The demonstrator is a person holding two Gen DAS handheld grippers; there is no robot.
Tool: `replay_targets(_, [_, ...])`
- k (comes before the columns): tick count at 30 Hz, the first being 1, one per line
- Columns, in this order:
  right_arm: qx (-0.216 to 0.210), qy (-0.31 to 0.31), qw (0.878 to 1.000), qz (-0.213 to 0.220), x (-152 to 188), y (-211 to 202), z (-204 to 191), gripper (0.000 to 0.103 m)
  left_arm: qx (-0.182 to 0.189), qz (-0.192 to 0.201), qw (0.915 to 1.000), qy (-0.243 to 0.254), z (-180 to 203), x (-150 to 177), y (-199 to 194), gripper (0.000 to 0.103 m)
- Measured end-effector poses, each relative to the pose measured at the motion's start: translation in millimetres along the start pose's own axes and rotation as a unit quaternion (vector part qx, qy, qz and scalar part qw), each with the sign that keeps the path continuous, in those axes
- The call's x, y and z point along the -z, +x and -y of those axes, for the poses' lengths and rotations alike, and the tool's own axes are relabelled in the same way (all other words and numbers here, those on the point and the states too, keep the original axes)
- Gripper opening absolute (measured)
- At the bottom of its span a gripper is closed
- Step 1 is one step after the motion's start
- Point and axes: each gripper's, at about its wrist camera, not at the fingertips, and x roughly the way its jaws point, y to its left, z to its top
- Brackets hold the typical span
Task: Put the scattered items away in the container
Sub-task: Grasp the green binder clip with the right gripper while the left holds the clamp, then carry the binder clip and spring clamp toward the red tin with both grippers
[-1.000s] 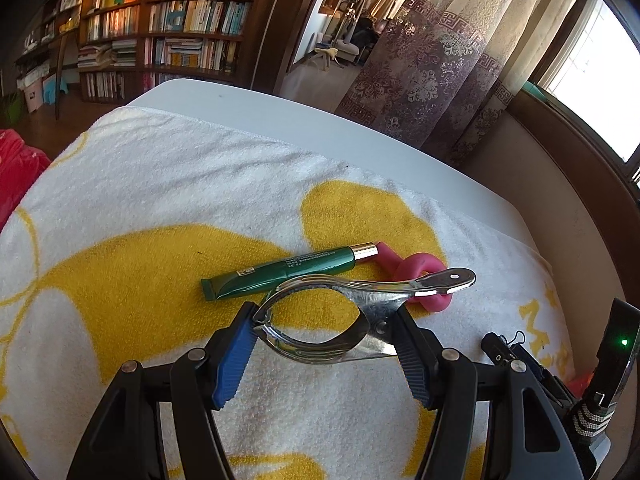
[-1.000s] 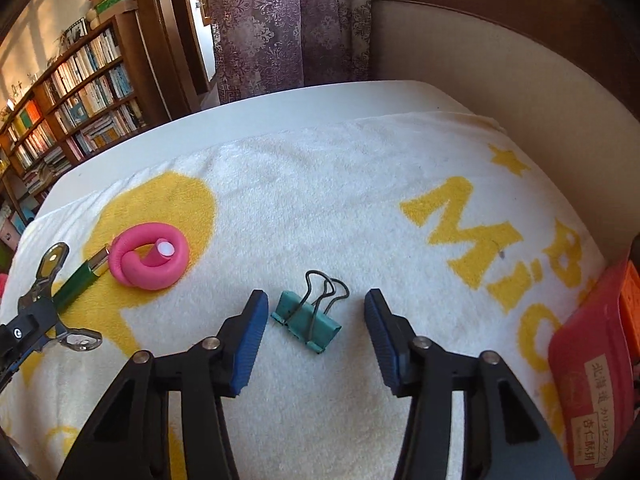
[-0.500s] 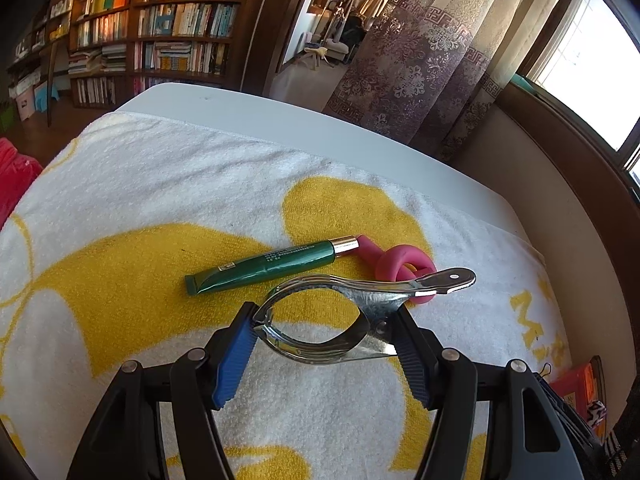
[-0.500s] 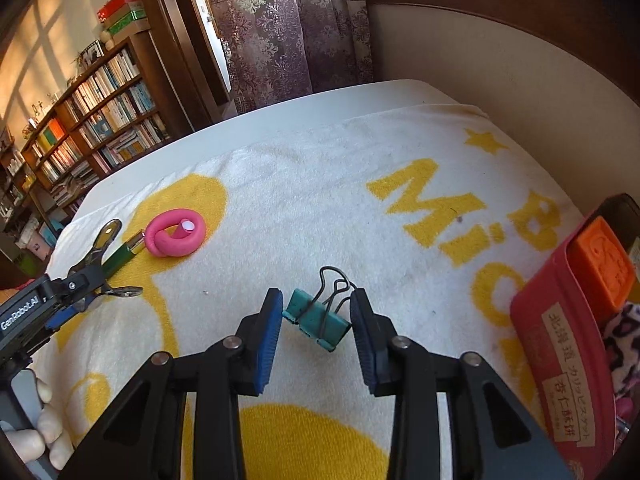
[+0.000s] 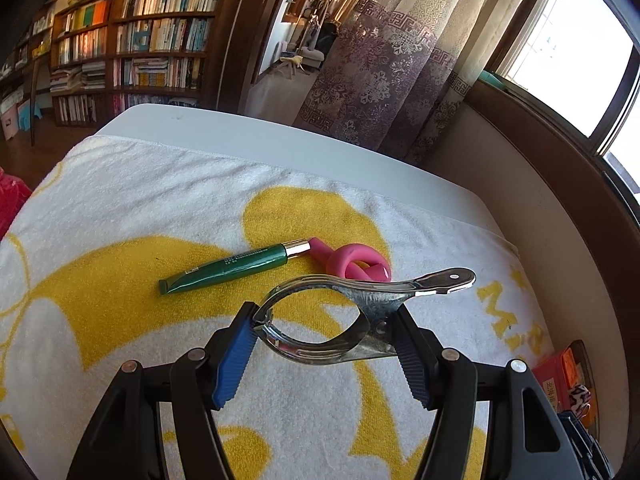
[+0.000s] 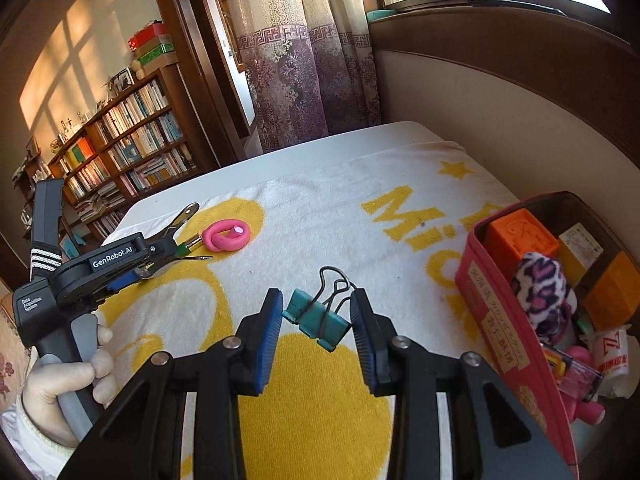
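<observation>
The left claw grips a metal spring clamp between its blue pads, lifted above a white-and-yellow towel spread over a white desk. The right claw is closed on a teal binder clip, wire handles pointing away from the camera. Left lying on the towel are a green tube and a pink coiled foam roller, touching at the tube's metallic cap. The red container sits at the towel's right edge, against the wainscoted wall beneath the window, holding orange blocks, a leopard-print pouch and small packets. Broad stretches of towel lie bare between the two claws and between the binder clip and the container's near wall. The desk's far edge shows as a plain white strip beyond the towel; curtains and bookshelves stand behind it.

A second earlier the right claw stood wide apart around the clip, which lay flat on the towel; since then it has shut on the clip and raised it, and the container has come far more fully into the right view. The left claw has kept its hold on the clamp while rising, the tube and roller now lying further below it.
</observation>
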Motion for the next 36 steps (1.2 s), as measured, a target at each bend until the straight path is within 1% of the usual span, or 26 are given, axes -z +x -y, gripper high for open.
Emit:
replay_targets(4, [0.019, 0.010, 1.000, 0.023, 4, -28, 18, 0.038, 0.011, -0.001, 0.9998, 0.016, 13, 4, -4, 0.068])
replay_targets(11, [0.062, 0.051, 0.996, 0.047, 17, -73, 69, 0.038, 0.034, -0.004, 0.9988, 0.035, 32, 11, -12, 0.068])
replay_targets(16, [0.110, 0.085, 0.988, 0.069, 25, -108, 111, 0.038, 0.053, -0.003, 0.9971, 0.054, 48, 17, -22, 0.068])
replay_targets(19, [0.145, 0.098, 0.982, 0.075, 30, -120, 135, 0.038, 0.065, 0.002, 0.9957, 0.067, 59, 21, -32, 0.068])
replay_targets(21, [0.159, 0.111, 0.978, 0.075, 34, -126, 151, 0.038, 0.073, 0.006, 0.9943, 0.077, 67, 25, -40, 0.068])
replay_targets(26, [0.174, 0.136, 0.972, 0.078, 41, -136, 177, 0.038, 0.092, 0.010, 0.9906, 0.101, 85, 35, -55, 0.068])
replay_targets(32, [0.184, 0.132, 0.971, 0.076, 42, -135, 185, 0.039, 0.109, 0.005, 0.9858, 0.128, 103, 50, -65, 0.068])
replay_targets(36, [0.183, 0.139, 0.971, 0.069, 44, -132, 194, 0.039, 0.115, 0.004, 0.9836, 0.139, 110, 60, -73, 0.068])
